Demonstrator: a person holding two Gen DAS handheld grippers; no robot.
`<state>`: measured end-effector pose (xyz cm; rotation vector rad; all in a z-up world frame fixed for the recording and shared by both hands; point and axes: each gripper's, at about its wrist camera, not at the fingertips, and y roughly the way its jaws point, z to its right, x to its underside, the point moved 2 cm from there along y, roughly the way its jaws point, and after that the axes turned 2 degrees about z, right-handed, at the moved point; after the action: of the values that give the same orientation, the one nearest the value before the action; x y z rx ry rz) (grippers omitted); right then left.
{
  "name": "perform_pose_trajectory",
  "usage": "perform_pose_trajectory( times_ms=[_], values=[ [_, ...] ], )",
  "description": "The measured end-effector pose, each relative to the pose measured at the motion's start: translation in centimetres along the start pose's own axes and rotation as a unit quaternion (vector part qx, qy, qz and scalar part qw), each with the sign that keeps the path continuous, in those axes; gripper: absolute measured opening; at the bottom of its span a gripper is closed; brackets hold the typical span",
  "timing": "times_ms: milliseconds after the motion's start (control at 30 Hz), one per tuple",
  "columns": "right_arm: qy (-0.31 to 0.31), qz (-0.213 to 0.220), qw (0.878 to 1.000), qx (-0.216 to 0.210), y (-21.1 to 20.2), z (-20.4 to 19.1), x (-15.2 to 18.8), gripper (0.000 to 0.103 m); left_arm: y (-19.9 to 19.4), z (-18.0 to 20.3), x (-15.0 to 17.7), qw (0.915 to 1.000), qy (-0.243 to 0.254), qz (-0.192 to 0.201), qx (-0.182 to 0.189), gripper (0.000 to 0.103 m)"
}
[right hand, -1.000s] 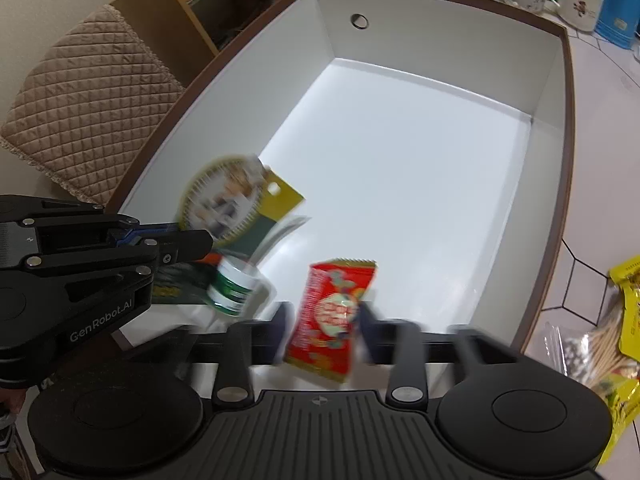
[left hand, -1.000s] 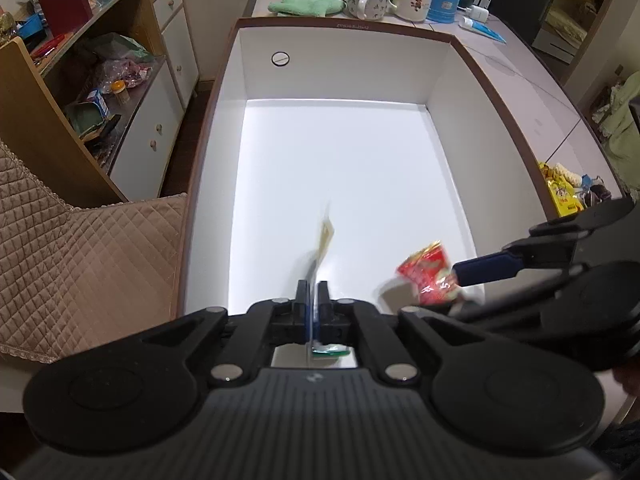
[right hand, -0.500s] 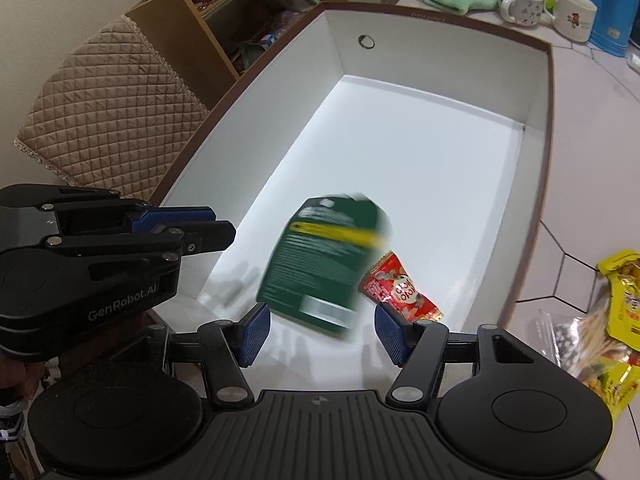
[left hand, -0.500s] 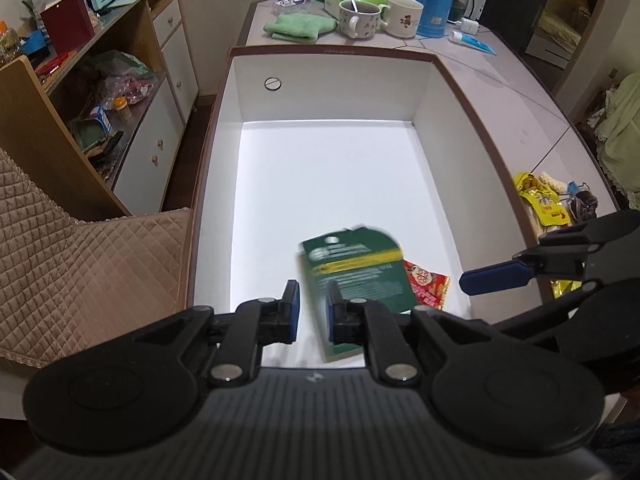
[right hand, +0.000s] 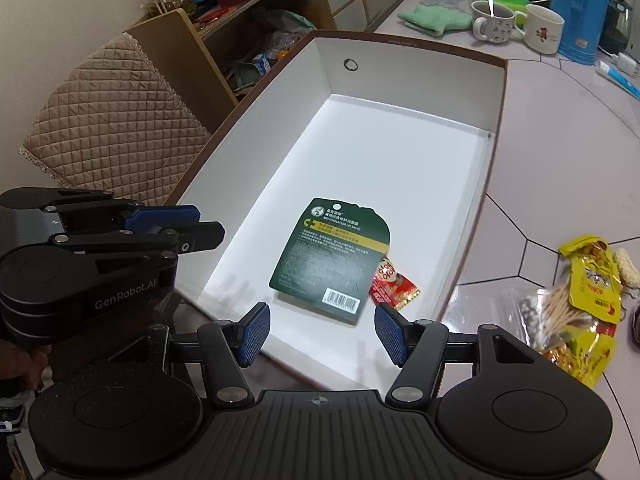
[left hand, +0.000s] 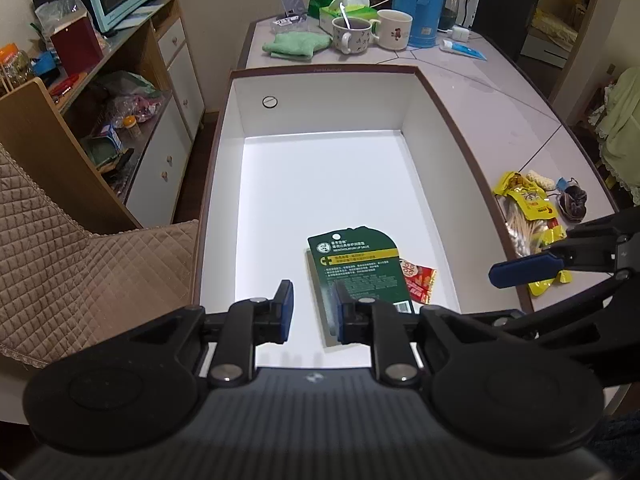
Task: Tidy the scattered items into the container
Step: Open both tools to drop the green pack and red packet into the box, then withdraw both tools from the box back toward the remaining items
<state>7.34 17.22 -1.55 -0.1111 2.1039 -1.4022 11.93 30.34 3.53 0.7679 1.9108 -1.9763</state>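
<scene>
A white box with a brown rim (left hand: 224,128) (right hand: 496,128) stands on the table. A green card pack (left hand: 360,272) (right hand: 332,256) lies flat on the box floor near its front end. A red snack packet (left hand: 420,280) (right hand: 394,286) lies beside it, partly under its right edge. My left gripper (left hand: 311,310) is open and empty above the box's near end; it also shows in the right wrist view (right hand: 200,228). My right gripper (right hand: 320,334) is open and empty over the near right corner; it also shows in the left wrist view (left hand: 520,272).
Yellow snack packets (left hand: 528,200) (right hand: 592,276), a bag of cotton swabs (right hand: 556,308) and a dark scrunchie (left hand: 572,200) lie on the table right of the box. Mugs (left hand: 352,34), a green cloth (left hand: 292,46) and a blue flask (left hand: 418,4) stand behind it. A quilted chair (left hand: 72,276) is at the left.
Both grippers opened and dropped their items: the green card pack fell from the left, the red packet from the right. Both now lie in the box. The grippers pulled back and up.
</scene>
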Motion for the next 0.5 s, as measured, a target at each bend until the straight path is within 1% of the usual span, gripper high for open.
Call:
perform_pose_trajectory(
  times_ms=[100,233,300,433,500],
  values=[
    [0.001,0.003,1.000,0.002,-0.6,-0.2,0.5,0.061,-0.7,0.4,0.4,1.0000,0.002,0.004,-0.003,0.021],
    [0.003,0.003,1.000,0.005,-1.4,-0.1,1.4,0.061,-1.5,1.0,1.0,1.0000,0.003,0.007,-0.005,0.023],
    [0.005,0.003,1.000,0.007,-1.8,0.0,1.8,0.061,-1.9,1.3,1.3,0.9999,0.004,0.008,-0.009,0.030],
    [0.011,-0.002,1.000,0.011,-2.3,0.2,2.7,0.061,-2.7,2.0,1.9,0.9998,0.002,0.011,-0.013,0.034],
    [0.014,-0.006,1.000,0.010,-2.4,0.4,3.1,0.061,-3.1,2.4,2.2,0.9998,0.001,0.012,-0.013,0.039]
  ],
)
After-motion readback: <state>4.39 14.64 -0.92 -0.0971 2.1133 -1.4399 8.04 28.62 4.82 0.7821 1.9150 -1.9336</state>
